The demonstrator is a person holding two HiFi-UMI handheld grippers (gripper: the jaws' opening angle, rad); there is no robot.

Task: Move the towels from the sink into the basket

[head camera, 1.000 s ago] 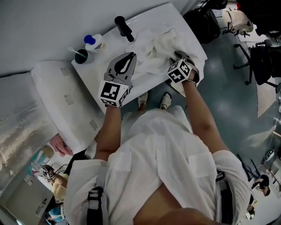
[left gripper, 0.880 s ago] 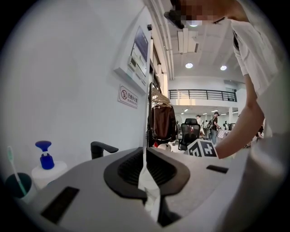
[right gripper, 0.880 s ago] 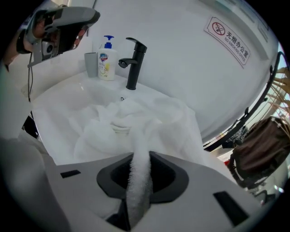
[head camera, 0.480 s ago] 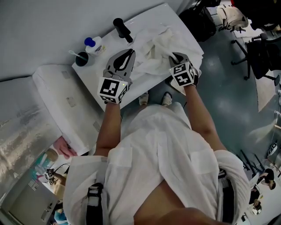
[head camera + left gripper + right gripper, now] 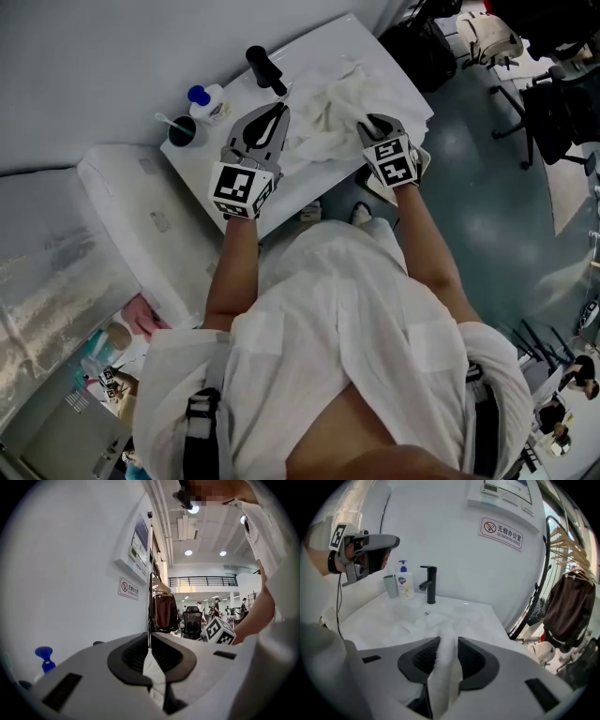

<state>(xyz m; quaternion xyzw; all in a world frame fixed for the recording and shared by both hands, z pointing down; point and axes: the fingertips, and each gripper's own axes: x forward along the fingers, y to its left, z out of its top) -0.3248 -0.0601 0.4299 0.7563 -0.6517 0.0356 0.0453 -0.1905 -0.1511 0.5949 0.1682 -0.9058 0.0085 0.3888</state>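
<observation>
left gripper (image 5: 149, 639): clamping towel (image 5: 323, 117) edge | right gripper (image 5: 447, 644): gripping towel fold, jaws just easing slightly wider | towel: draping into sink (image 5: 480, 616)

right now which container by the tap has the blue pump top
The white soap bottle, standing nearest the black tap; the cup beside it has no pump.
</observation>
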